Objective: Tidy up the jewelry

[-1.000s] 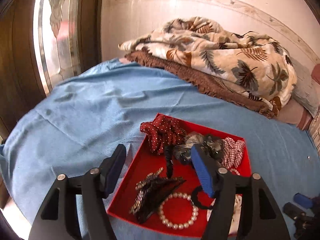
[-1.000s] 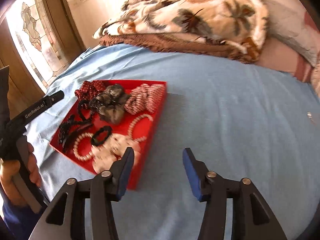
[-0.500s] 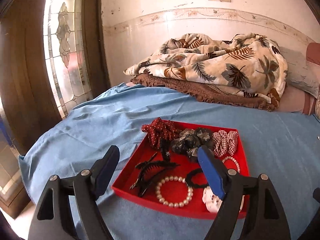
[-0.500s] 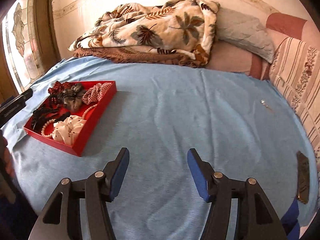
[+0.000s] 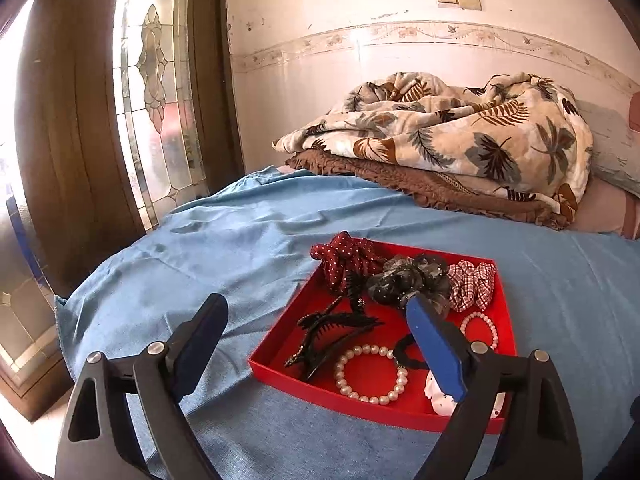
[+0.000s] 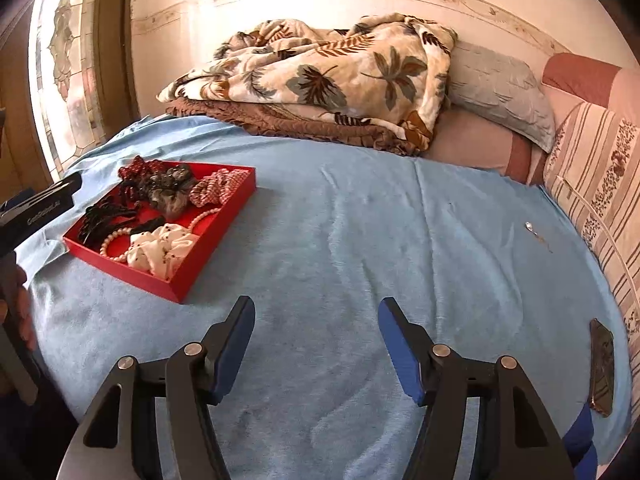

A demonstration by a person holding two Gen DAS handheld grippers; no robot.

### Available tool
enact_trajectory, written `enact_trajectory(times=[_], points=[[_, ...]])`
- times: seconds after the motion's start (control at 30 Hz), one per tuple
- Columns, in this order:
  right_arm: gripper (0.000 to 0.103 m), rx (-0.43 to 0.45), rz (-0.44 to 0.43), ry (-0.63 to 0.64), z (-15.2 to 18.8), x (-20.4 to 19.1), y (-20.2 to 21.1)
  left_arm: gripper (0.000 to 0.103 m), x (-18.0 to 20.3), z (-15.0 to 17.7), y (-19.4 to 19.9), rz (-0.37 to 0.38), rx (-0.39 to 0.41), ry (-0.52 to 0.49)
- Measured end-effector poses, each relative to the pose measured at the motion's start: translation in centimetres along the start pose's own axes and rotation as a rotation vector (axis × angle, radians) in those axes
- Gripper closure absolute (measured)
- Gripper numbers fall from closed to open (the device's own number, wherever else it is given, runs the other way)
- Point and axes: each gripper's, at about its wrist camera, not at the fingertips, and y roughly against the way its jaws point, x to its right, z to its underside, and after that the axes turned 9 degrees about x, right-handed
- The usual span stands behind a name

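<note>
Both grippers, left gripper and right gripper, are pulling back, jaws opening, empty; red tray is holding two pearl bracelets, four scrunchies, on blue sheet

Sunlit stained-glass window beside blue-sheeted bed

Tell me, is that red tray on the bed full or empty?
Fairly full. The shallow red tray holds fabric scrunchies, black hair claws and pearl bead bracelets, with little red floor showing.
</note>
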Motion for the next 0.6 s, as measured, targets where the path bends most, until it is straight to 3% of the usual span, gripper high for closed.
enact_trajectory(times=[0.37,0.6], points=[[0.026,-0.005,-0.088,0.032,-3.7,-4.6,-2.1,0.010,-2.7,-0.6,-0.3,-0.052,0.012,0.045],[0.026,-0.004,-0.131,0.084,-5.1,-8.4,-3.0,0.004,-5.0,-1.4,-0.2,-0.055,0.041,0.153]])
